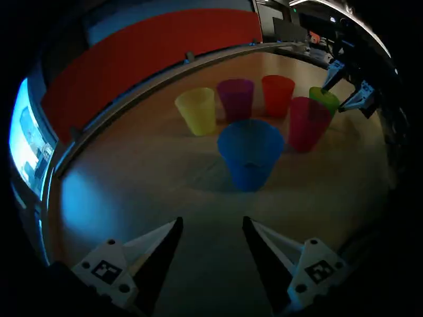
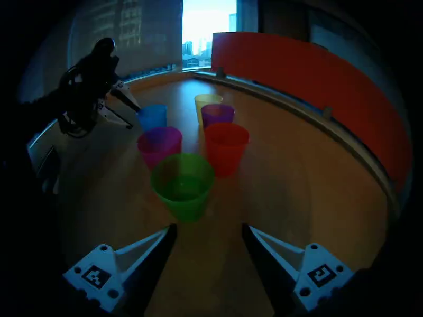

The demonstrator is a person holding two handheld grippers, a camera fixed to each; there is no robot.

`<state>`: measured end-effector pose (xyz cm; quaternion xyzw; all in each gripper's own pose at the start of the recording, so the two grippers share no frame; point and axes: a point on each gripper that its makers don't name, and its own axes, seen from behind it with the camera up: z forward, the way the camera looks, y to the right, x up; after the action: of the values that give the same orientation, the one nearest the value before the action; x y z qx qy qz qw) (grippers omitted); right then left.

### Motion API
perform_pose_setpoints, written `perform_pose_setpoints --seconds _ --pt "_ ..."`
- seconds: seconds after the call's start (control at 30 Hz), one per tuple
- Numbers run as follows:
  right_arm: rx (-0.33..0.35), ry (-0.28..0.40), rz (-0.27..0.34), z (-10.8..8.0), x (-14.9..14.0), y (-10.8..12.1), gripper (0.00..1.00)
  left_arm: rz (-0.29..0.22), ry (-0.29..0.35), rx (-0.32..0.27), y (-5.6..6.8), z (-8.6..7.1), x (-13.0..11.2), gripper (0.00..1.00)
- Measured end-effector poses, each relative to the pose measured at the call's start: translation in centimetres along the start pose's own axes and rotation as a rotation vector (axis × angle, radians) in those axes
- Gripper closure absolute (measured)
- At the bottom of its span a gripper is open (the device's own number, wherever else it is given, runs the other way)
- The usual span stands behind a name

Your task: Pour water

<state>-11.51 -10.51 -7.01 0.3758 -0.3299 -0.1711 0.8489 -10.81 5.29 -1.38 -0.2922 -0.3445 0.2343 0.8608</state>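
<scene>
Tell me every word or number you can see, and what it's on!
There are no words or numbers to read.
Square tags on the left gripper and right gripper: black-and-white patterns, not letters.
Blue cup, green cup and the other cups: plain, no print to be seen.

Room dim, light low. Wooden worktop (image 2: 306, 179), pale brown with a slight sheen. A grey metal rail (image 1: 158, 79) with small brackets runs along its far edge. Behind the rail, a long red partition panel (image 1: 148, 53). Window (image 2: 209, 26) beyond the worktop's far corner: bright daylight, tall buildings outside. Bluish glare lies on the worktop's window-side edge.
</scene>
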Motion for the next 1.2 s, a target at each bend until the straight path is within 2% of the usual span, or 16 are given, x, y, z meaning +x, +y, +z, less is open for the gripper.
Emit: perform_pose_setpoints --seconds 0.1,0.27,0.47,0.67,0.87,1.07,1.2 --pt "-0.025 -0.003 0.029 0.0 -0.4 0.5 0.06 -0.04 0.007 0.037 -0.9 0.1 -0.3 0.17" --pt "-0.086 -0.013 0.086 -0.2 -0.8 2.0 0.05 -0.099 0.024 0.062 -1.5 -0.1 -0.5 0.17" --pt "-0.17 -0.013 0.157 -0.6 -0.6 3.7 0.06 -0.134 0.027 0.129 -3.0 -0.4 -0.7 0.17" --pt "-0.206 -0.013 0.217 -1.2 -0.6 4.2 0.06 -0.171 0.037 0.14 -3.3 -0.8 -0.6 0.17" --pt "-0.265 -0.023 0.267 -1.9 -0.8 5.2 0.05 -0.213 0.046 0.19 -4.6 -1.7 -0.4 0.17" --pt "-0.313 -0.01 0.333 -2.6 -0.6 5.9 0.06 -0.299 0.077 0.213 -4.9 -2.7 -0.1 0.17" --pt "-0.347 0.014 0.346 -2.9 -0.3 6.3 0.06 -0.366 0.097 0.246 -5.3 -3.3 -0.3 0.17"
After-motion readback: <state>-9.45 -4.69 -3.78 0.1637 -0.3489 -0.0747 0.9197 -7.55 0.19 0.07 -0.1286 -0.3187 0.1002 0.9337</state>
